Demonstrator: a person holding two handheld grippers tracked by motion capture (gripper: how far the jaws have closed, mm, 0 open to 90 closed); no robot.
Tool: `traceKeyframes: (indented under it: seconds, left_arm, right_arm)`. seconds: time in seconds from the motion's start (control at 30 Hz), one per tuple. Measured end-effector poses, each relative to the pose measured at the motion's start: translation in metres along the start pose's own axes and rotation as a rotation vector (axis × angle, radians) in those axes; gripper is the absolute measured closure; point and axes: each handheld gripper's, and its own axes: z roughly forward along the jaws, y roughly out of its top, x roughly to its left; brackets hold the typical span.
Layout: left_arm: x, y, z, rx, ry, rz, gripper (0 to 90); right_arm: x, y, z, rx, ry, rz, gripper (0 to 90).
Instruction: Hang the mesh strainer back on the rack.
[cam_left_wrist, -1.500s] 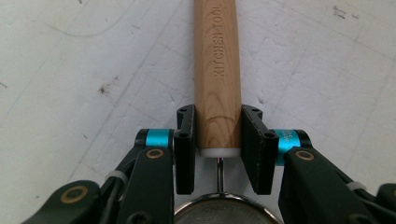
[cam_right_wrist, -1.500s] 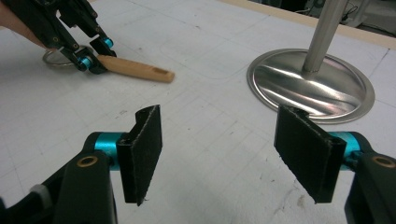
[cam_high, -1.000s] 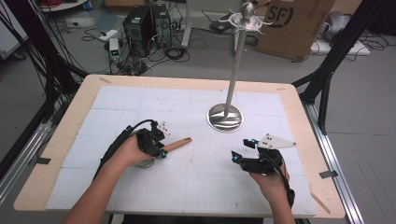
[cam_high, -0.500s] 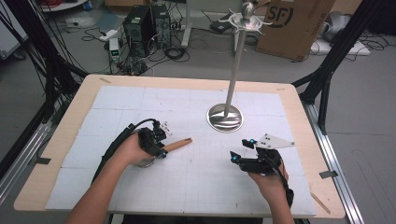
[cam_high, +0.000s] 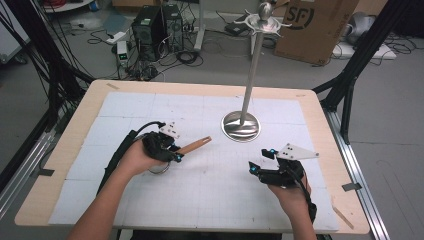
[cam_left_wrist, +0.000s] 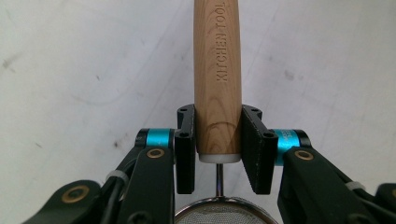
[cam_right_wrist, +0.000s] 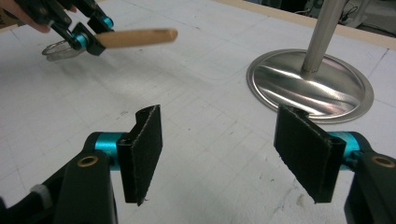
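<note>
While the left gripper (cam_left_wrist: 218, 151) clamps the strainer's wooden handle (cam_left_wrist: 217, 79), its mesh (cam_left_wrist: 219, 217) is cut off; right fingers (cam_right_wrist: 145, 140) apart

1. Metal stand (cam_high: 242, 125) — round polished base on the white mat, at about 1 o'clock from the mat's centre; a slim upright pole rises from it to a hooked top piece (cam_high: 265, 20).
2. White gridded mat (cam_high: 210, 200) — covers most of the wooden table (cam_high: 65, 150); the wood shows as a border all round.
3. Cardboard box (cam_high: 312, 27) — on the floor beyond the table, at 1 o'clock.
4. Computer towers (cam_high: 157, 25) — on the floor at 11 o'clock, with loose cables around them.
5. Black frame struts (cam_high: 350, 85) — beside the table at 3 o'clock.
</note>
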Motion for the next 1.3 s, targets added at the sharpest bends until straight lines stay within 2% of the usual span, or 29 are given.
traceKeyframes:
  seconds: [0.1, 0.2, 0.33, 0.57, 0.9, 1.03, 1.3]
  left_arm:
    - [-0.001, 0.004, -0.008, -0.094, -0.013, 0.002, 69.0]
    - [-0.001, 0.006, -0.015, -0.16, -0.037, 0.006, 69.0]
    - [0.002, 0.012, -0.027, -0.253, -0.047, -0.016, 69.0]
    - [0.008, 0.031, -0.044, -0.373, -0.052, -0.019, 68.9]
    - [0.02, 0.07, -0.062, -0.468, -0.072, 0.006, 68.9]
    - [0.024, 0.085, -0.067, -0.472, -0.068, 0.023, 68.9]
    - [0.033, 0.102, -0.075, -0.508, -0.055, 0.019, 68.9]
  right_arm:
    - [0.0, 0.001, 0.0, -0.001, 0.0, -0.006, 31.8]
    - [-0.001, 0.001, -0.002, -0.01, -0.006, -0.001, 31.8]
    - [-0.003, 0.0, -0.003, -0.013, -0.01, 0.0, 31.8]
    - [-0.001, 0.001, -0.001, -0.013, -0.005, -0.01, 31.7]
    - [-0.001, 0.001, -0.001, -0.013, -0.006, -0.004, 31.7]
    - [-0.002, 0.001, -0.001, -0.015, -0.006, -0.013, 31.7]
    - [-0.001, 0.001, -0.002, -0.014, 0.004, -0.008, 31.8]
